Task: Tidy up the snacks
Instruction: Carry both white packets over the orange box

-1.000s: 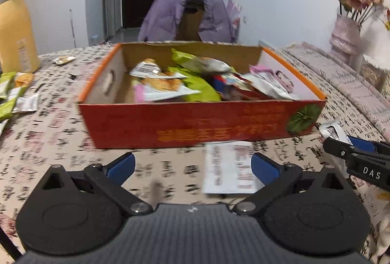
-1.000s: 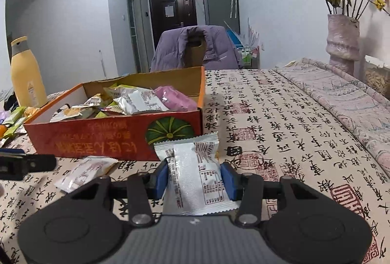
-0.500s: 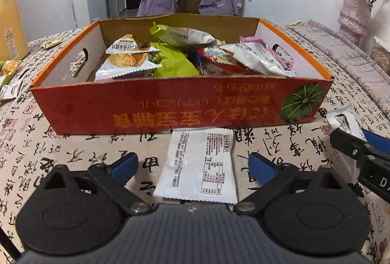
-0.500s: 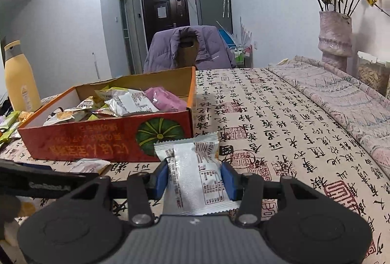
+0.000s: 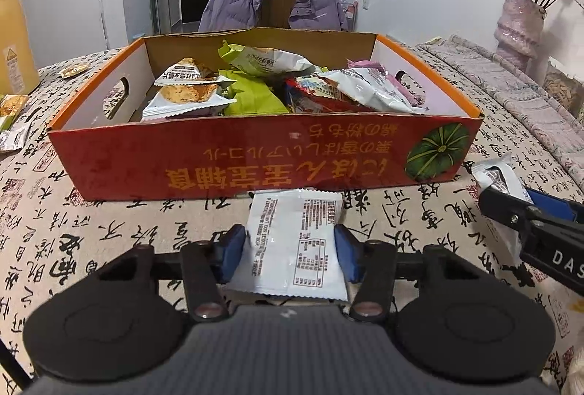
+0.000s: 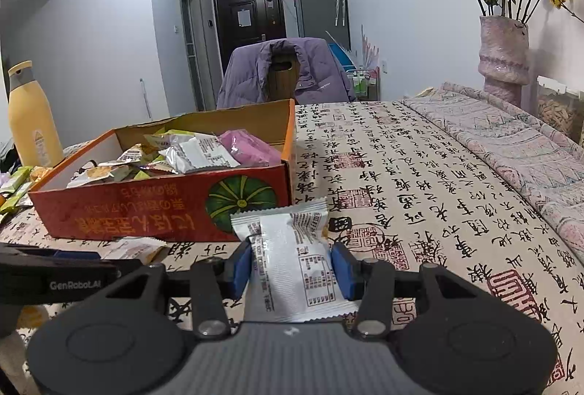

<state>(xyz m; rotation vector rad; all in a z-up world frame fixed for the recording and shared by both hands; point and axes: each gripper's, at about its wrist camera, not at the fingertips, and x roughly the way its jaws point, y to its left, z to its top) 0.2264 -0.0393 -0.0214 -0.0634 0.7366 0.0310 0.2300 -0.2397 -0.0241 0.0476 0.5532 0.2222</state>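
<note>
On the calligraphy-print tablecloth (image 5: 109, 234), the left gripper (image 5: 290, 252), wide a second ago, is closing around a white snack packet (image 5: 295, 241). The right gripper (image 6: 292, 271) stays clamped on its own white packet (image 6: 288, 256). Both look ready for the snack box (image 5: 255, 157).

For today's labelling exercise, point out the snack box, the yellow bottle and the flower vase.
Snack box (image 5: 255, 161): left wrist view, red front wall.
Yellow bottle (image 6: 31, 125): right wrist view, middle of its body.
Flower vase (image 6: 503, 55): right wrist view, middle of its pink body.
</note>
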